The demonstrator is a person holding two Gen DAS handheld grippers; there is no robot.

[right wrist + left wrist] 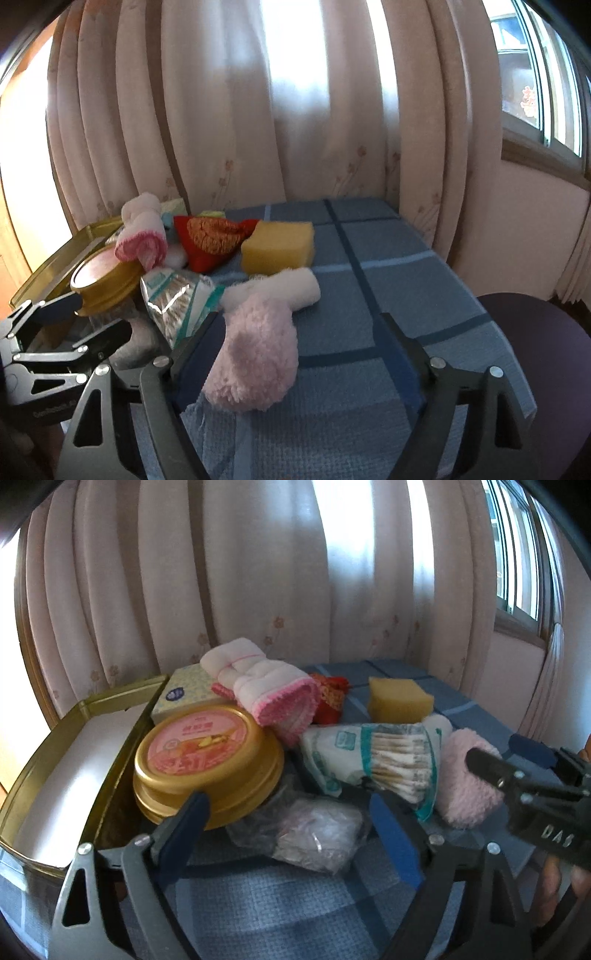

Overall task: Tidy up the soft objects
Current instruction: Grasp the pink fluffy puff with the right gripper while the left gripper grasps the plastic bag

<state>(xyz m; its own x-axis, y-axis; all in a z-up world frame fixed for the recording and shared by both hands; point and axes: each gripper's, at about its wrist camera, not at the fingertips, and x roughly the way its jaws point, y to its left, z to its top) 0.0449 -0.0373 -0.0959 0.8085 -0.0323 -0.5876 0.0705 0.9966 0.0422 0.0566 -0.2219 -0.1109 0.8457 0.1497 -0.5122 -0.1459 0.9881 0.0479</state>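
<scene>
My left gripper (pixel 291 823) hangs open over a clear plastic bag (pixel 317 834) lying on the blue checked cloth, its pads apart from the bag. My right gripper (pixel 303 343) is open around a fluffy pink cloth (pixel 258 354), which lies against the left finger without being pinched. Behind them lie a bag of cotton swabs (pixel 369 764), a yellow sponge (pixel 277 247), a red pouch (pixel 210 240) and a rolled white towel with pink trim (pixel 266 686). One of the right gripper's fingers (pixel 491 771) shows at the right of the left wrist view.
A round gold tin (pixel 203 760) and a tissue pack (pixel 184 694) sit beside an open gold metal box (pixel 74 775) at the left. Curtains hang close behind the table. A dark purple chair seat (pixel 535 332) stands at the table's right edge.
</scene>
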